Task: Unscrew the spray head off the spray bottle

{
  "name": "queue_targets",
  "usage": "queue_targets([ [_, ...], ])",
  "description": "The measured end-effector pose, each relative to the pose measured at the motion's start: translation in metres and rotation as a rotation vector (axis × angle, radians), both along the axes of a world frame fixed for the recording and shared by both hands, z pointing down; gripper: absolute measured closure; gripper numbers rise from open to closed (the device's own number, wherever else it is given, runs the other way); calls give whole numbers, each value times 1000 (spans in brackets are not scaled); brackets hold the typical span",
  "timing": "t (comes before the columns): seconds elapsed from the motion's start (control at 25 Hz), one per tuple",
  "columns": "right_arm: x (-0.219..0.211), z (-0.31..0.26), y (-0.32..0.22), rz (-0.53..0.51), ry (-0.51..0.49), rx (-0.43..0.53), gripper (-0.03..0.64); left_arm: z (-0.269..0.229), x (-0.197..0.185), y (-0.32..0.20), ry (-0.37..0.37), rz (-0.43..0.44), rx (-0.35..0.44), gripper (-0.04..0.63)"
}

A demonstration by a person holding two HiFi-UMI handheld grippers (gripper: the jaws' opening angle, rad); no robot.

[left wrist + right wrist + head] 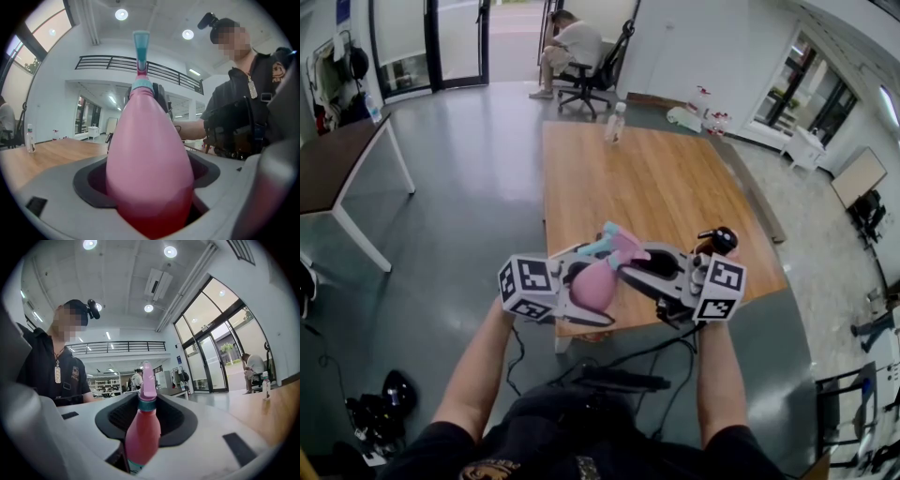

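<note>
The pink teardrop spray bottle (pixel 593 287) hangs in the air over the near edge of the wooden table (pixel 656 178). My left gripper (pixel 579 283) is shut on its fat body (pixel 149 154), which fills the jaws in the left gripper view. Above the body rise the teal collar (pixel 140 85) and the teal nozzle (pixel 141 46). My right gripper (pixel 632 262) comes in from the right and is shut on the spray head (pixel 617 246). In the right gripper view the pink piece with its teal ring (pixel 145 427) sits between the jaws of my right gripper (pixel 140 448).
A clear bottle (pixel 616 122) stands at the table's far end and a black object (pixel 719 240) lies near its right front corner. A person sits in an office chair (pixel 574 56) beyond. A dark table (pixel 337 159) is at left; cables (pixel 619 377) lie on the floor.
</note>
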State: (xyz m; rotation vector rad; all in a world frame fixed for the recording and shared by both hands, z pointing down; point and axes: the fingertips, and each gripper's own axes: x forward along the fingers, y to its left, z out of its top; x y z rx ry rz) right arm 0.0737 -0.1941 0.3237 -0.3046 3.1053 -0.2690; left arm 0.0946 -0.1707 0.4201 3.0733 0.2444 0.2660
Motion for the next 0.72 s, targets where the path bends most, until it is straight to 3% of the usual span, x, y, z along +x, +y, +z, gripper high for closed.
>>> queue_targets([
  [0.52,8,-5,-12,131,-27,39,486,31,-4,-19,-89,-144,34,160],
  [0.72,20,-31,-26,198,-25,90,485,40,2,-34,-129,-217,29,160],
])
